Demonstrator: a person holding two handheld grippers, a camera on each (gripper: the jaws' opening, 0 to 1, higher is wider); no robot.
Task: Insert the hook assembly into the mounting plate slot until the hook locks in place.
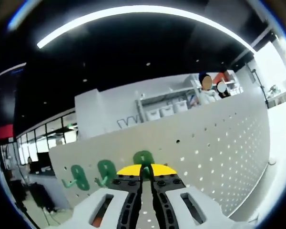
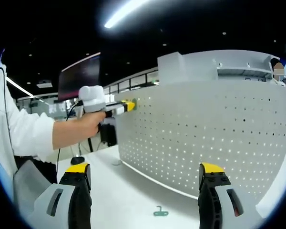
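The white pegboard mounting plate (image 1: 214, 148) stands upright on the table. My left gripper (image 1: 146, 178) is shut on a green hook assembly (image 1: 144, 159), whose round base is pressed against the board near its top edge. Two more green hooks (image 1: 78, 177) (image 1: 106, 172) hang on the board to its left. In the right gripper view, the left gripper (image 2: 129, 105), held in a person's hand, touches the pegboard (image 2: 205, 129) at its upper left corner. My right gripper (image 2: 145, 188) is open with nothing between its fingers. A spare green hook (image 2: 158, 211) lies on the table beneath it.
The white table (image 2: 119, 191) runs along the foot of the board. A person's arm in a white sleeve (image 2: 24, 133) reaches in from the left. White shelving with bins (image 1: 164, 107) and people stand behind the board. A dark monitor (image 2: 81, 74) sits at the back left.
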